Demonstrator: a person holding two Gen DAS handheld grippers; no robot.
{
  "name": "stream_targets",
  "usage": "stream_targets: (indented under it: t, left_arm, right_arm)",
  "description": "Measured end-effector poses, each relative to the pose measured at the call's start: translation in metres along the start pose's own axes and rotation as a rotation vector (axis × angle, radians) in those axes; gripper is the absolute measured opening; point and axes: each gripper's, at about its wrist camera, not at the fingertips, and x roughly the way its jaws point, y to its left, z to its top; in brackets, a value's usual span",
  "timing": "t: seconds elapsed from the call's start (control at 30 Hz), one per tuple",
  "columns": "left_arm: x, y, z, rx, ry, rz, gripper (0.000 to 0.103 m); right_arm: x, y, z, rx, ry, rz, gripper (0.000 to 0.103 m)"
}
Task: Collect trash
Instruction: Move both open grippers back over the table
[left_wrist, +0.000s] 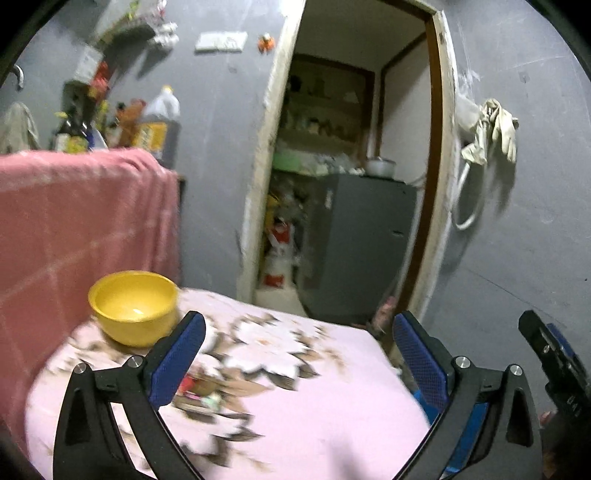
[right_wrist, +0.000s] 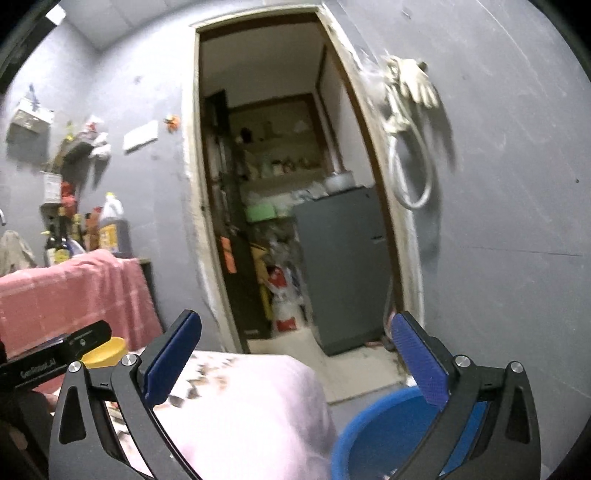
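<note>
Both pairs of blue-padded black fingers are spread wide with nothing between them: left gripper (left_wrist: 299, 354) over the pink flowered tablecloth (left_wrist: 314, 417), right gripper (right_wrist: 295, 354) beyond its right edge above a round blue plastic tub (right_wrist: 384, 435). Small blurred scraps (left_wrist: 201, 397), possibly wrappers, lie mid-cloth near a yellow plastic bowl (left_wrist: 135, 306) at the far-left edge, so collecting looks unfinished.

blue tub (right_wrist: 384, 435): cut off btm edge | wrappers (left_wrist: 199, 391): blurred, unreadable
</note>
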Motion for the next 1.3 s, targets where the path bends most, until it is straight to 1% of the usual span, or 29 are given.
stream_targets:
  t: [0.2,0.3,0.47,0.6,0.7,0.8,0.93,1.03,1.07,1.17,1.3]
  left_arm:
    - [-0.024,0.029,-0.008,0.042,-0.064,0.076,0.1]
    - [-0.032,0.04,-0.013,0.063,-0.073,0.107,0.1]
    - [-0.044,0.064,-0.022,0.066,-0.079,0.146,0.1]
    - [-0.045,0.079,-0.028,0.093,-0.066,0.164,0.1]
    - [-0.039,0.088,-0.035,0.142,-0.032,0.176,0.1]
    - [-0.03,0.096,-0.043,0.167,0.016,0.18,0.1]
    - [-0.02,0.103,-0.05,0.177,0.075,0.179,0.1]
    - [-0.013,0.11,-0.053,0.159,0.116,0.181,0.1]
    - [-0.01,0.113,-0.054,0.149,0.131,0.195,0.1]
    - [-0.001,0.123,-0.056,0.105,0.188,0.217,0.1]
    - [0.014,0.136,-0.058,0.055,0.258,0.266,0.1]
  right_arm:
    - [-0.001,0.031,-0.005,-0.018,-0.042,0.065,0.103]
    - [-0.003,0.045,-0.009,-0.041,-0.053,0.098,0.103]
    - [-0.003,0.073,-0.017,-0.095,-0.061,0.148,0.103]
    - [0.005,0.097,-0.028,-0.164,-0.033,0.185,0.103]
    - [0.013,0.11,-0.038,-0.219,0.001,0.21,0.103]
    - [0.021,0.122,-0.046,-0.266,0.033,0.224,0.103]
    - [0.029,0.132,-0.053,-0.304,0.076,0.245,0.103]
    - [0.034,0.136,-0.056,-0.314,0.112,0.257,0.103]
    - [0.036,0.136,-0.056,-0.311,0.126,0.267,0.103]
    - [0.047,0.139,-0.058,-0.304,0.202,0.298,0.103]
    - [0.068,0.144,-0.065,-0.293,0.342,0.317,0.103]
